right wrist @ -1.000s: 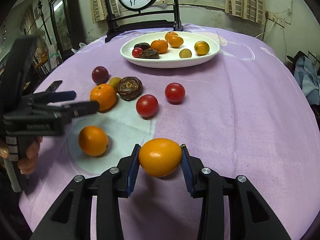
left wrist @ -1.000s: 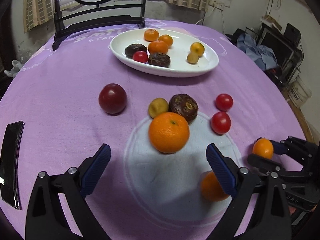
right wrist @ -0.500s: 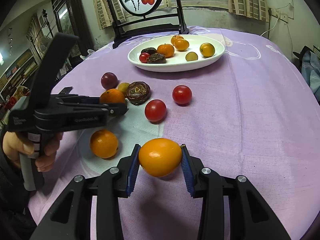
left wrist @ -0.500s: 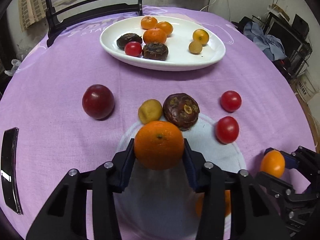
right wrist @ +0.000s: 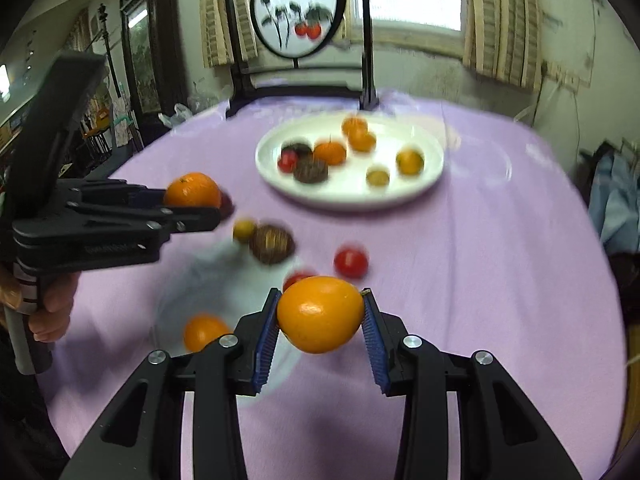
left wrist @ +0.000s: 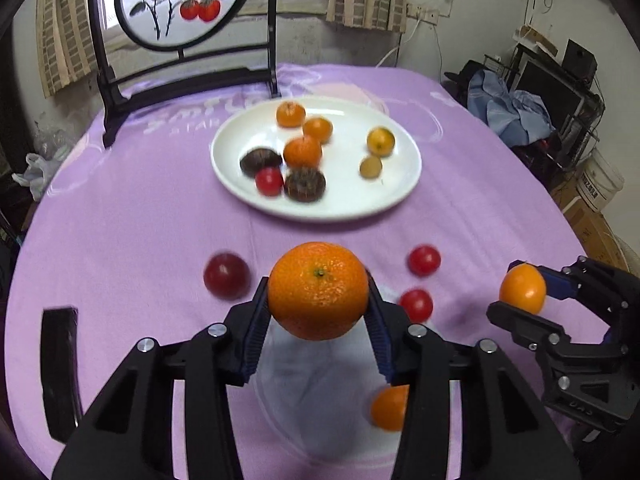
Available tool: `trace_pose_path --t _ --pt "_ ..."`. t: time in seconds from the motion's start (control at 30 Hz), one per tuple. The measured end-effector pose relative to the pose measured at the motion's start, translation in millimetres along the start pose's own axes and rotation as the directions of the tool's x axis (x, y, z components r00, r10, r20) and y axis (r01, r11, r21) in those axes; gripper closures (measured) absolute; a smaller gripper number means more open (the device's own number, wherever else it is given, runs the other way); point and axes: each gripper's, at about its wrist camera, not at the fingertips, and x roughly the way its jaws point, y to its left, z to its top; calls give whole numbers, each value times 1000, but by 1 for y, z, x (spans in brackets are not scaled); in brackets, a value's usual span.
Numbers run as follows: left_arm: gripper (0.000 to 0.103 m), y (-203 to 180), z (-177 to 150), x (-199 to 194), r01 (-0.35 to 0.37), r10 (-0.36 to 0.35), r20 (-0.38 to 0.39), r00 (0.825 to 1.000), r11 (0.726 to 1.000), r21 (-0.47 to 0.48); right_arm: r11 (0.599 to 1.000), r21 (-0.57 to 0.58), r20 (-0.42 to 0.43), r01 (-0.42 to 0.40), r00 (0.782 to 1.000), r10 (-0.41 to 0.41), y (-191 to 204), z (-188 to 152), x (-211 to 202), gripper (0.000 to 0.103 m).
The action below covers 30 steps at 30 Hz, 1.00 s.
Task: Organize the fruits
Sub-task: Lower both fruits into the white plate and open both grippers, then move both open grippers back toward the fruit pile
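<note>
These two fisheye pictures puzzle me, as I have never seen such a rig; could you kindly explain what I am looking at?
No robot here: a person holds a two-finger clamp in each hand, each with a camera looking along its fingers. The left gripper grips an orange; the right gripper grips a smoother orange-yellow fruit. Each view also catches the other clamp from the side. On the purple tablecloth stands a white plate of fruit, with red tomatoes, a dark plum and a loose orange lying nearer.

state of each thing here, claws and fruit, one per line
left claw: shut on big orange, lifted
right claw: shut on yellow-orange fruit, lifted
white plate: on table, holding eight fruits
small orange: loose on cloth
two red tomatoes: loose on cloth
</note>
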Motion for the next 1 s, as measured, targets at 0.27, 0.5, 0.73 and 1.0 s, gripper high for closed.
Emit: trace_pose_path --t 0.27,0.5,0.73,1.0 --pt "59 10 65 36 -40 41 22 999 998 -41 999 -11 35 41 999 -40 -20 67 44 63" --pt "59 34 95 94 -57 50 -68 996 993 -103 998 -40 -40 52 998 -53 -24 87 109 63" --pt "41 47 101 112 -72 62 -67 996 985 -157 999 -4 -112 43 993 -43 -22 88 142 62" --pt "18 49 95 70 -73 78 23 997 981 -179 997 59 -51 42 998 -39 -32 79 108 48"
